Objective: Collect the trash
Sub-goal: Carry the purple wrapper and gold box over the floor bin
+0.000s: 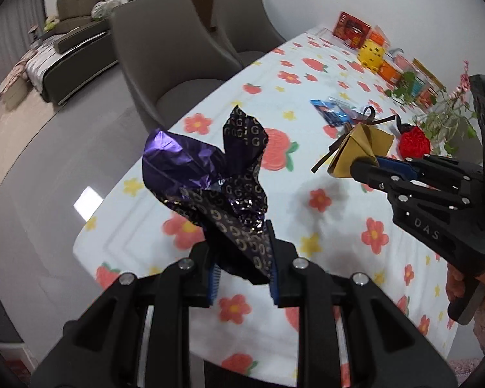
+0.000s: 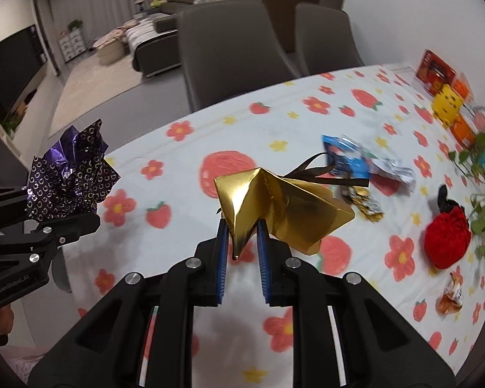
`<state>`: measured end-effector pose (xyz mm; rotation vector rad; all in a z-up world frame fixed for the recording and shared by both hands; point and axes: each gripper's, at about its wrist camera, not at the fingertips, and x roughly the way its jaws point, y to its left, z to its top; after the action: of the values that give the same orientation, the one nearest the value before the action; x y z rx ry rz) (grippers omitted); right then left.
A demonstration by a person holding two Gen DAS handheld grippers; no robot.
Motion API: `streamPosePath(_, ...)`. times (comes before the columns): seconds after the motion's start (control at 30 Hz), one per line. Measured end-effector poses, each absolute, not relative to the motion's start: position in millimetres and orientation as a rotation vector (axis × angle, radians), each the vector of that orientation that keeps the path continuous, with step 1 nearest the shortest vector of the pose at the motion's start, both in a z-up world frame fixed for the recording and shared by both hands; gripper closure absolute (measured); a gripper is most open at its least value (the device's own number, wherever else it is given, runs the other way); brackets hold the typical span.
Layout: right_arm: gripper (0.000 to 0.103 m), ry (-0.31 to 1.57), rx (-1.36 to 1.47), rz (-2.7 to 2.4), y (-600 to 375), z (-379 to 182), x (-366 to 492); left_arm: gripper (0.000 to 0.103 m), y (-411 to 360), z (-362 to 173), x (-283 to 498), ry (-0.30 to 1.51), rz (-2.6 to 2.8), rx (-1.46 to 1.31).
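Above the table (image 1: 119, 239), your left gripper (image 1: 241, 258) pinches the purple wrapper (image 1: 210, 177) and your right gripper (image 2: 241, 242) pinches just a corner of the gold wrapper (image 2: 281, 207). That thin foil could slip free. The blue packet (image 2: 349, 158) lies uncollected.

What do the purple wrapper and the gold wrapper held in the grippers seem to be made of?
Purple wrapper: probably thin metallised foil or film; it shows sharp crinkles, a glossy sheen and a printed gold pattern. Gold wrapper: likely stiffer metallic foil paper, mirror-shiny with crisp folds and a brown ribbon.
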<state>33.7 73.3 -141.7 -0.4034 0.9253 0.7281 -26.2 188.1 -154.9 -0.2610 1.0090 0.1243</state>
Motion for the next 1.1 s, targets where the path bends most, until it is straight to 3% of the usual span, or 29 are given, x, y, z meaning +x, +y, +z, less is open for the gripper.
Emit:
streamPosePath(0.33, 0.087, 0.826, -0.630, 1.178, 242.1, -135.1, -94.7, 0.079, 300.9, -150.3, -197.8, 0.925, 0.540, -0.485)
streamPosePath(0.7, 0.087, 0.773, -0.809, 1.588, 417.1, -148.3, -314.2, 0.079, 420.5, -172.4, -426.7, 0.903, 0.881, -0.682)
streamPosePath(0.9, 0.087, 0.810, -0.881, 1.706, 482.6, -189.3, -395.7, 0.079, 467.5, -211.2, -494.3, 0.926, 0.977, -0.763)
streamPosePath(1.1, 0.087, 0.848, -1.023, 1.753, 541.9, -274.7, -436.7, 0.079, 510.7, -276.2, -526.6, 0.938, 1.020, -0.843)
